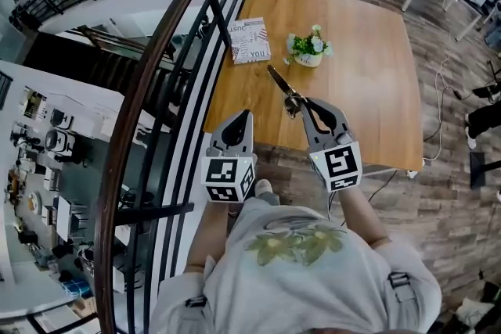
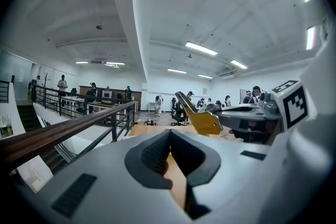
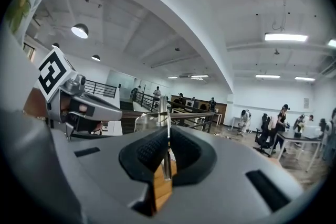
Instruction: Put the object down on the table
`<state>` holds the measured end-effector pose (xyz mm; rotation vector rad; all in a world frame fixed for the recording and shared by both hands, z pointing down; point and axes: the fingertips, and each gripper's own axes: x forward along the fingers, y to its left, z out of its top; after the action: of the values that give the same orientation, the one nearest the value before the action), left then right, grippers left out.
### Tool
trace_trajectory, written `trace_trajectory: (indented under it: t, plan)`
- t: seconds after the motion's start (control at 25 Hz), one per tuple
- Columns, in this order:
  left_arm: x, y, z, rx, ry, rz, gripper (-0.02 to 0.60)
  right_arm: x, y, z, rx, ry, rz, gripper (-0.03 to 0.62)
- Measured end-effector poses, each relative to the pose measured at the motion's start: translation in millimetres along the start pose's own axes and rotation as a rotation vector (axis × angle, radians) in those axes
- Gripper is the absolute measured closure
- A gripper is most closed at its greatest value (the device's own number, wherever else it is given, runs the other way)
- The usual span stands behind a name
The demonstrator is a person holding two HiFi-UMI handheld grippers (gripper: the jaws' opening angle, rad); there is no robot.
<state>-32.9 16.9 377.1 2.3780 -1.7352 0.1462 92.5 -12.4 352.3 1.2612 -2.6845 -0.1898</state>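
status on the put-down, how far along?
Done: the right claw is shut on the tool.
In hand: the tool hangs in the air over the near edge of the table, not touching it.
Left: lower it onto bare wood, open the claw, back off.
The left claw is shut and empty.

The left claw (image 2: pixel 169 132) is being held with its jaws together at the tips and nothing between them. Bare wooden surface (image 2: pixel 177 182) is being shown behind them. At the right, a yellow object (image 2: pixel 202 120) is being gripped by the right claw (image 2: pixel 219 112). A dark railing (image 2: pixel 79 123) is being shown at left.
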Motion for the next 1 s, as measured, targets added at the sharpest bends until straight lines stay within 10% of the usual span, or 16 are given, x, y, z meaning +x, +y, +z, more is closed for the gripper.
trace_trajectory:
  t: [1.0]
  plan:
    - [72, 80, -10, -0.040, 0.049, -0.056, 0.568, 99, 1, -18, -0.006, 0.086, -0.050, 0.579]
